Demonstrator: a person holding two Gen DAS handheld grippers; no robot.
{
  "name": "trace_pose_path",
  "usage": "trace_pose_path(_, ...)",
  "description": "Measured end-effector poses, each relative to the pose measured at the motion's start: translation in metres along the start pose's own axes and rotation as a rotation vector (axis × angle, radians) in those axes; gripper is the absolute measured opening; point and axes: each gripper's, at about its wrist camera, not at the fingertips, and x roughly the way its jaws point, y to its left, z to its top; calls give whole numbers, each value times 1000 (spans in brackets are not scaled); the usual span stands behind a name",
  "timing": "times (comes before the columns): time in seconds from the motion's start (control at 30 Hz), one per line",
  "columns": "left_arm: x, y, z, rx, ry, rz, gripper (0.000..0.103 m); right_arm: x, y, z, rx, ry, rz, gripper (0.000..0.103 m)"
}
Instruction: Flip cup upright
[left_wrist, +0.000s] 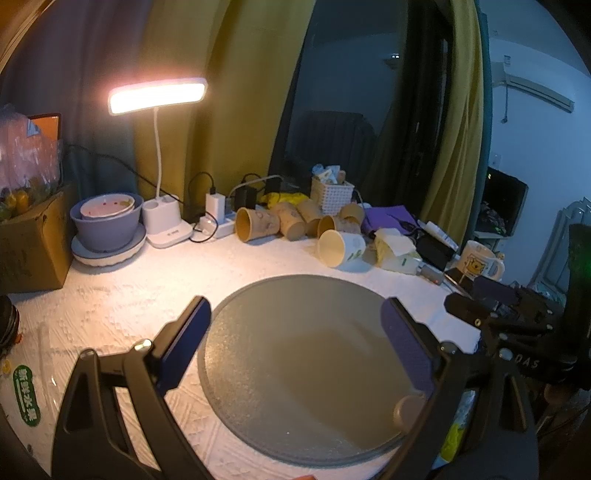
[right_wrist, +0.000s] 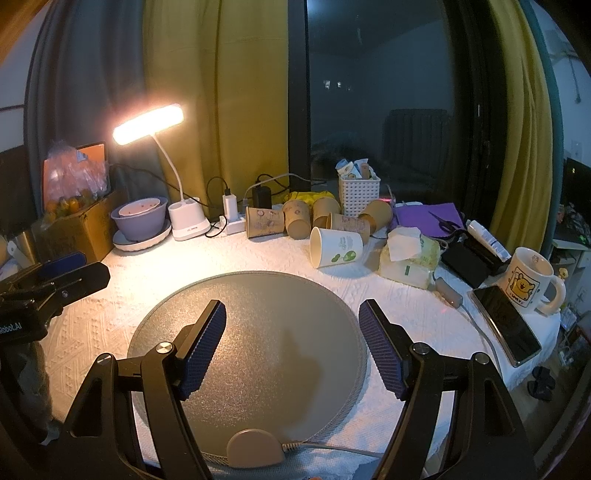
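My right gripper (right_wrist: 291, 325) and left gripper (left_wrist: 295, 325) both hovered spread wide and holding nothing, over the round grey textured mat (right_wrist: 258, 314). Beyond the mat's far edge, well apart from both tools, the white paper cup with green leaf print (right_wrist: 334, 246) lay on its side on the white embossed tablecloth (right_wrist: 122, 288), mouth facing left. One such cup counted. Just behind it lay a cluster of brown paper cups (right_wrist: 295, 219), at least five, tipped over. One yellow-bear ceramic mug (right_wrist: 528, 280) stood upright, far right.
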Motion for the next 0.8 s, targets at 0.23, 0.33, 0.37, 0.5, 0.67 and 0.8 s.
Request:
trace_pose_path(0.23, 16, 4, 0, -3, 31, 8, 94, 7, -1, -2, 1, 14, -3, 77)
trace_pose_path(0.33, 22, 5, 1, 1, 43, 14, 94, 11, -3, 0, 0, 20, -4, 77)
trace_pose_path(0.37, 25, 5, 2, 1, 48, 17, 94, 13, -4, 0, 0, 23, -4, 77)
trace_pose_path(0.5, 36, 7, 4, -6, 68, 24, 94, 22, -8, 6, -3, 30, -2, 77)
trace_pose_path(0.67, 52, 9, 10, -10, 84, 28, 94, 40, -14, 15, -6, 41, 6, 77)
trace_pose_path(0.8, 70, 9, 16, -11, 109, 28, 94, 55, -20, 24, -10, 50, 8, 77)
